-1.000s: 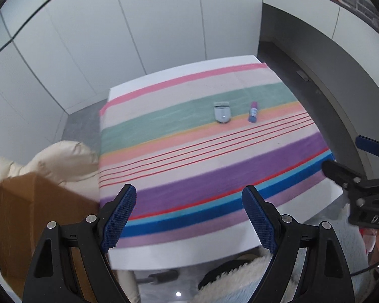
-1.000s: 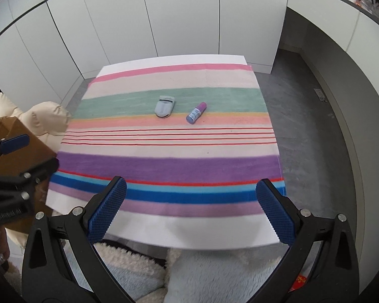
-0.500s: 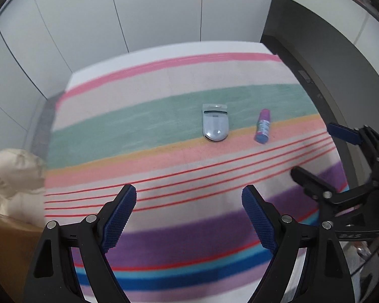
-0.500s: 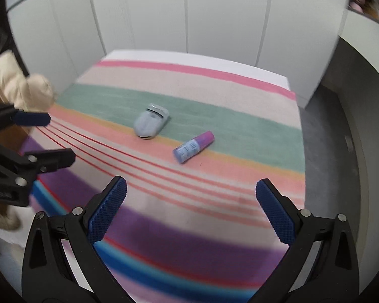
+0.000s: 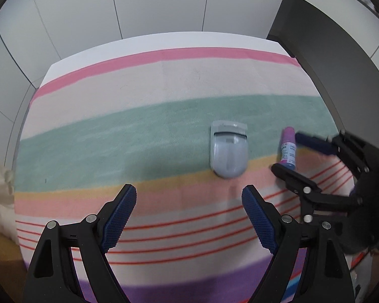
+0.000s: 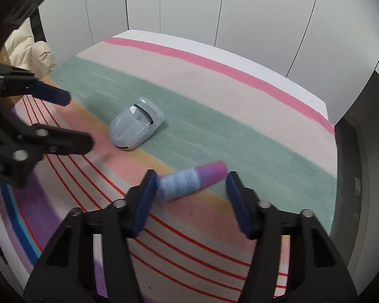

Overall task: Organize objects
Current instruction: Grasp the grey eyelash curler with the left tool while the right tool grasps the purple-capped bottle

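1. barely begun, i judge: nothing is lifted; both things lie on the striped worktop (image 5: 93,131).
2. right tongs (image 6: 189,192) are released, straddling the small purple-capped tube (image 6: 192,180), not yet clenched.
3. left tongs (image 5: 188,207) are released and bare, the grey-blue case (image 5: 228,151) just ahead, slightly right.
4. worktop edges lie well apart from both; open room ahead.

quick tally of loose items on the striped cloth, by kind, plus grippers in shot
Pale blue-grey clamshell gadget: 1
Tube with purple cap and blue label: 1, lying flat
Loose items total: 2
Grippers: 2, left gripper and right gripper, both open; the right one straddles the tube without closing on it
All lie on the striped cloth.
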### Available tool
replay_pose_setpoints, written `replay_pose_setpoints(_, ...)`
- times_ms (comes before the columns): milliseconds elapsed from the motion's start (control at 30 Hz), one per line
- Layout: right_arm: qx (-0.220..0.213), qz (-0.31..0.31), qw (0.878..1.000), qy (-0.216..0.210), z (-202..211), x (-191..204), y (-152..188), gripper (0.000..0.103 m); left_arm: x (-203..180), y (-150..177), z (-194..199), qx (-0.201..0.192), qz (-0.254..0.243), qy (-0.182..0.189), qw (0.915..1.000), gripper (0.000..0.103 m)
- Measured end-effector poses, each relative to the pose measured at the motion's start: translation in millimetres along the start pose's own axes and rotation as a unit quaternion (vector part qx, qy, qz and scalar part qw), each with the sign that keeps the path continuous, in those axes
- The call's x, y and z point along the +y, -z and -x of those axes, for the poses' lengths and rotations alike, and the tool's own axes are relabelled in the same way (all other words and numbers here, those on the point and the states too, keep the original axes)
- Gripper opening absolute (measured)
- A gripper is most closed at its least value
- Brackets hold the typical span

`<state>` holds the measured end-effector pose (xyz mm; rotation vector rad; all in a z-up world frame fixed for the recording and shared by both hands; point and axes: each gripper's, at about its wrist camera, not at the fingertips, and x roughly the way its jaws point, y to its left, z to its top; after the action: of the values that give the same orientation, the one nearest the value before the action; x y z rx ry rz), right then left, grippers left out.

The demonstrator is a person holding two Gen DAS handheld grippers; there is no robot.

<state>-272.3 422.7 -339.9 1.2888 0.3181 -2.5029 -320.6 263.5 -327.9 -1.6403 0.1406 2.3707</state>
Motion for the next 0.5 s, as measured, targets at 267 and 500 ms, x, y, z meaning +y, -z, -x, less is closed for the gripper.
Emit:
replay_pose_setpoints(267,0.001,-0.012,1.000,0.019,4,5,3,0.038,-23,-10,-17,0.002,0.006,0.005,1.0000,0.087)
replay_pose_setpoints(500,-0.011,-0.029,0.999,0.019,6,-1,3,0.053,-28,-22,-28,-0.010,0.023,0.003,0.9997,0.073)
